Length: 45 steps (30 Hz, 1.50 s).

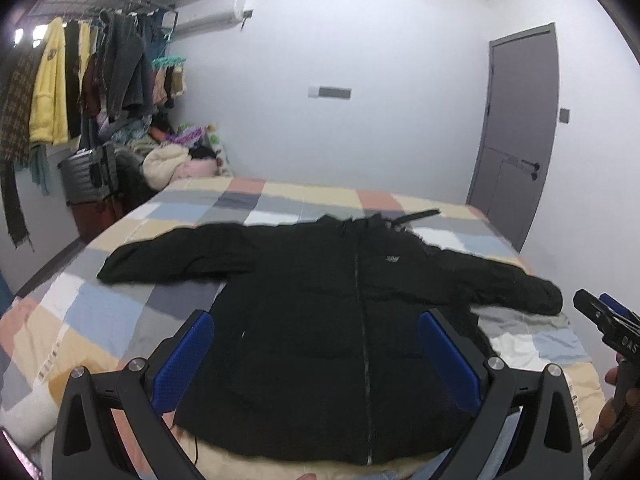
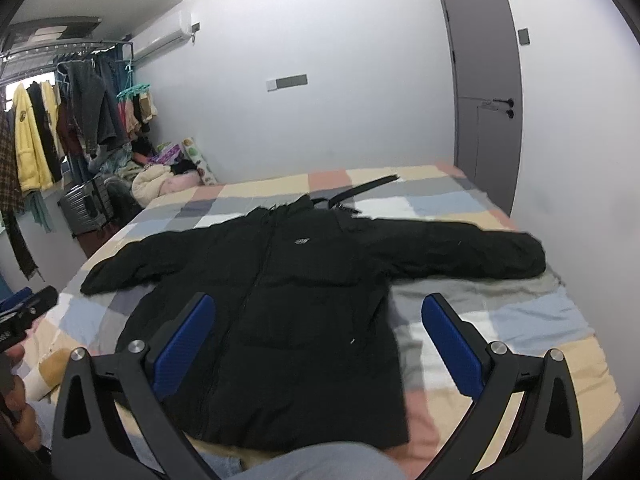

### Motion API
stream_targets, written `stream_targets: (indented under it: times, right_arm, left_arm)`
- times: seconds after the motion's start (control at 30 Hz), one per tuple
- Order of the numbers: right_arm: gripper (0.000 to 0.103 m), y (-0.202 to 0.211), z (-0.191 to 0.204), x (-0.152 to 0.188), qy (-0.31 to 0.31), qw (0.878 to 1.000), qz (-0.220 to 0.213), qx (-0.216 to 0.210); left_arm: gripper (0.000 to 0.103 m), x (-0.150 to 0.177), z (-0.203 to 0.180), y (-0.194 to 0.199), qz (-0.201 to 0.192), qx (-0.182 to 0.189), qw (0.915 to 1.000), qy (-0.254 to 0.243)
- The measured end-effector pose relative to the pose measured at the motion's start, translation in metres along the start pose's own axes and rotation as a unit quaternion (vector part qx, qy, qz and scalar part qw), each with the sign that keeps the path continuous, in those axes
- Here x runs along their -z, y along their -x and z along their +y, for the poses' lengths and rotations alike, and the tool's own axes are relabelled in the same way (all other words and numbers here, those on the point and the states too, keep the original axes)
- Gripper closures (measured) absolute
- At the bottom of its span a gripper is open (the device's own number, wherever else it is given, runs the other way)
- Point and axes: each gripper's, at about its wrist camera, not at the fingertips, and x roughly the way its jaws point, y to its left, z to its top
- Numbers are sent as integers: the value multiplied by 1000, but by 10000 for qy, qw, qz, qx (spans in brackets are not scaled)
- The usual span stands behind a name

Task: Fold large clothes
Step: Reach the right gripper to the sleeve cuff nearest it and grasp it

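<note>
A large black zip-up jacket [image 1: 328,320] lies flat, front up, on a bed with a checked cover [image 1: 80,312], both sleeves spread out to the sides. It shows in the right wrist view [image 2: 280,320] too. My left gripper [image 1: 316,320] is open and empty, held above the jacket's lower body. My right gripper [image 2: 318,304] is open and empty above the jacket's right hem side. The right gripper also shows at the right edge of the left wrist view [image 1: 604,316]. The left gripper shows at the left edge of the right wrist view [image 2: 24,304].
A black strap [image 2: 360,190] lies on the bed beyond the collar. A clothes rail with hanging garments [image 1: 80,80], a suitcase [image 1: 86,176] and a pile of clothes [image 1: 176,160] stand at the left. A grey door [image 1: 516,136] is at the right.
</note>
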Motion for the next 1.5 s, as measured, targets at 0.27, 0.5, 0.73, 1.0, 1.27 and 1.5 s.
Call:
stream_targets:
  times: [0.27,0.5,0.73,1.0,1.27,1.5]
  right_arm:
    - [0,-15,-54,-27,-566,9970,-409,324]
    - [0,-51,-77,-39,110,9957,-428,819]
    - [0,-103,-135,-44,108,9940,-242,1057]
    - [4,-170,-234,-45,-783,9884,-91,1300]
    - [4,-228,-340,0,-1984,9663,268,1617]
    - [5,-271,-418,57,-3199,9328,440,1600]
  left_arm:
    - [0,-10,-8,-34,13,100,9999,56]
    - [0,-9,-9,-59,-60,-152,9998,-123]
    - [0,-4,1,-85,153,23,9998,104]
    - [0,4,10,-121,236,26,9995,230]
    - [0,16,7,-168,364,-3,9989,304]
    - [0,25,7,-210,674,-207,9970,324]
